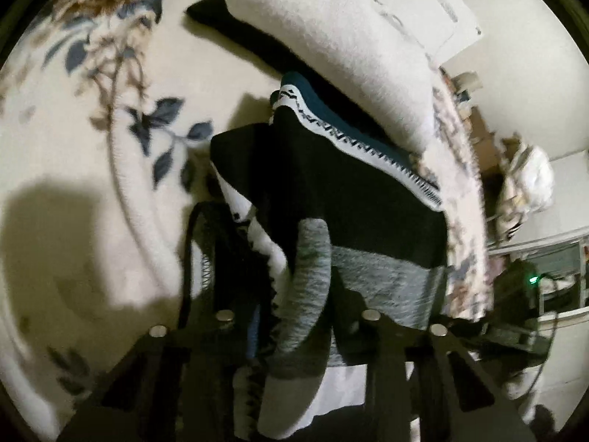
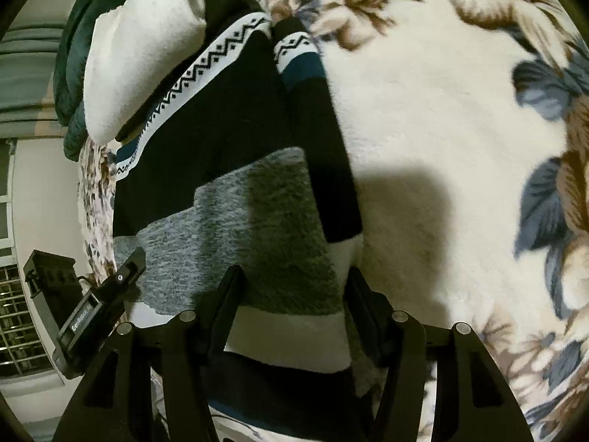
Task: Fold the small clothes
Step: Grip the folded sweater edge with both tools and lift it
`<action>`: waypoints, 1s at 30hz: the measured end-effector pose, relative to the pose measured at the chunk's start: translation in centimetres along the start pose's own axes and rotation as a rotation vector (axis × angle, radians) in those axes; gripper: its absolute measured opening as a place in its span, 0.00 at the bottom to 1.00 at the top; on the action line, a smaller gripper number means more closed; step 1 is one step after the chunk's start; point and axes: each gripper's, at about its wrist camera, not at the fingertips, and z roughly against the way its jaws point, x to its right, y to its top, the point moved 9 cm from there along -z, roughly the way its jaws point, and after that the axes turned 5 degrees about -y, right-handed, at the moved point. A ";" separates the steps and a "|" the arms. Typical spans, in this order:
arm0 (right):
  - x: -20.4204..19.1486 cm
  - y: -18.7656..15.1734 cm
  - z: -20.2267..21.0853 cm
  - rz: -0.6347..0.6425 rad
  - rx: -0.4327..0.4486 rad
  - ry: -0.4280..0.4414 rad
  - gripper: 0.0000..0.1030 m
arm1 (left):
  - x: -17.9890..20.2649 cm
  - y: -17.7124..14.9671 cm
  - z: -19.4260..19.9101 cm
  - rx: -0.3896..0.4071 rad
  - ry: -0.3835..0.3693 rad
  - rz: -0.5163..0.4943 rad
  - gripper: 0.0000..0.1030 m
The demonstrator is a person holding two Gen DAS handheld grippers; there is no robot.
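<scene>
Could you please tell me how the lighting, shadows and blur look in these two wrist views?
Left wrist view: strong fisheye curve, a hard dark shadow on the cream floral fleece blanket, motion blur along the right edge, the black, grey and white striped knit sweater dim. Right wrist view: sharper, with a blocky shadow across the sweater's grey band and the blanket; blanket flowers smear toward the rim.

Lettering: one pale printed word on the side of the black left tongs, seen in the right wrist view, too blurred to read with certainty. No other text, number or sign is legible in either view.
</scene>
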 end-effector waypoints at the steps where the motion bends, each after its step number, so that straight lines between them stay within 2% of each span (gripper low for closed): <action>1: -0.2 0.1 0.0 0.005 0.002 0.011 0.42 | 0.2 0.1 0.1 0.005 -0.036 0.018 0.22; 3: -0.6 0.1 0.0 -0.001 0.010 0.046 0.31 | 0.7 0.5 0.9 0.022 -0.154 0.065 0.20; 5: -0.6 0.1 0.6 -0.035 0.012 0.154 0.28 | 0.2 0.9 2.2 0.052 -0.262 0.145 0.19; 6: -0.2 0.1 0.9 -0.077 0.009 0.217 0.27 | -0.6 0.9 2.4 0.053 -0.284 0.180 0.19; 8: 1.0 0.2 0.9 -0.169 -0.002 0.295 0.25 | -2.5 0.3 1.9 0.019 -0.232 0.187 0.19; 10: 1.2 0.1 0.5 -0.142 0.003 0.238 0.25 | -2.5 -0.3 1.7 -0.009 -0.251 0.189 0.20; 12: 0.2 0.2 0.5 -0.078 0.013 0.154 0.32 | -2.2 -0.4 2.2 -0.039 -0.250 0.186 0.24; 13: -0.1 0.3 0.6 -0.071 0.004 0.140 0.34 | -2.2 -0.3 2.7 -0.042 -0.240 0.183 0.25; 14: -0.3 0.4 0.7 -0.070 0.000 0.134 0.35 | -2.4 0.1 3.2 -0.033 -0.211 0.174 0.32; 15: -0.5 0.7 0.9 -0.066 0.000 0.128 0.39 | -2.6 0.5 3.7 -0.015 -0.174 0.160 0.45; 17: -0.6 1.6 1.6 -0.051 0.034 0.110 0.44 | -3.1 1.5 4.2 0.033 -0.099 0.130 0.53; 18: -0.5 1.9 1.7 -0.048 0.043 0.104 0.45 | -3.3 2.0 3.9 0.041 -0.076 0.126 0.53; 22: -0.5 3.3 1.3 -0.058 0.049 0.098 0.46 | -2.6 4.3 0.7 0.036 -0.014 0.054 0.53; 25: -0.8 3.9 0.3 -0.037 0.035 0.076 0.47 | -0.5 5.0 -1.4 0.032 0.000 -0.039 0.47; 26: -0.9 3.9 0.0 -0.028 0.032 0.070 0.49 | 0.4 5.2 -1.7 0.025 -0.021 -0.061 0.32; 27: -1.0 3.9 -0.2 -0.019 0.032 0.066 0.49 | 1.1 5.1 -1.9 0.016 -0.053 -0.062 0.25; 28: -1.1 4.0 -0.1 -0.013 0.031 0.067 0.48 | 1.8 5.2 -1.8 0.013 -0.112 -0.045 0.25; 30: -1.3 3.5 -0.1 -0.001 0.041 0.073 0.37 | 2.4 5.5 -1.2 0.011 -0.202 -0.015 0.22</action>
